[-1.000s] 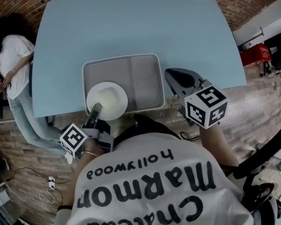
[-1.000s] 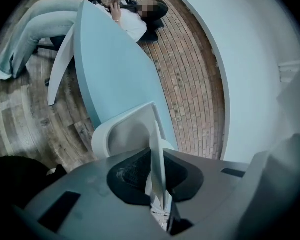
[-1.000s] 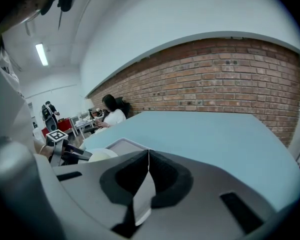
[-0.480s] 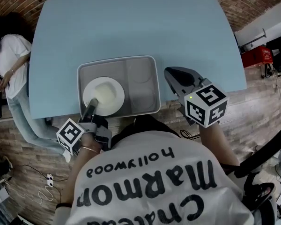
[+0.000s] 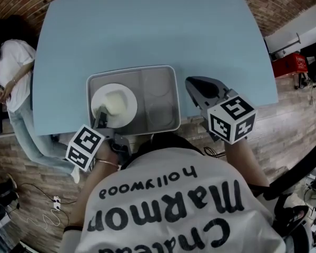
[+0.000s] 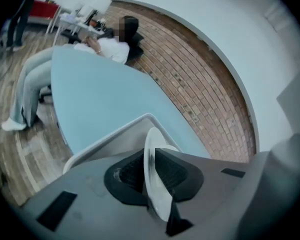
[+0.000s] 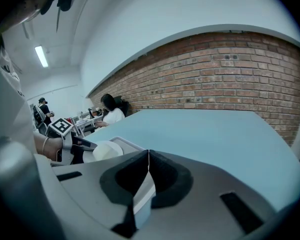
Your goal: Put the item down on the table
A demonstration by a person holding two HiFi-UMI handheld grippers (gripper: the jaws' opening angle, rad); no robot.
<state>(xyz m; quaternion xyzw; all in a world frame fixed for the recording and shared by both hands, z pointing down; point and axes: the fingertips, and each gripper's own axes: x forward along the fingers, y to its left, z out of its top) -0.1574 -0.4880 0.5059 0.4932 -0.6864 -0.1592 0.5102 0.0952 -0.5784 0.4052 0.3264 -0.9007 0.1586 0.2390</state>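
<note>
The left tool (image 5: 101,116) is clamped on the near rim of a white plate (image 5: 116,103). In the left gripper view the two dark pads press on either side of the rim (image 6: 157,194), with only the plate's thickness between them. The plate sits within the left compartment of a grey two-compartment tray (image 5: 130,69). Whether it rests on the tray floor or hangs just above it cannot be told. The tray lies at the near edge of the pale blue surface (image 5: 147,25), whose far part is bare.

The right tool (image 5: 194,82) hovers just beside the tray's right side, over the near edge of the surface. Its jaws meet at the tips with nothing held between them, as the right gripper view shows (image 7: 148,155). That view also shows the plate (image 7: 107,149) and the left tool off to its left.

A person in a white top (image 5: 13,62) sits beyond the left end of the surface.
</note>
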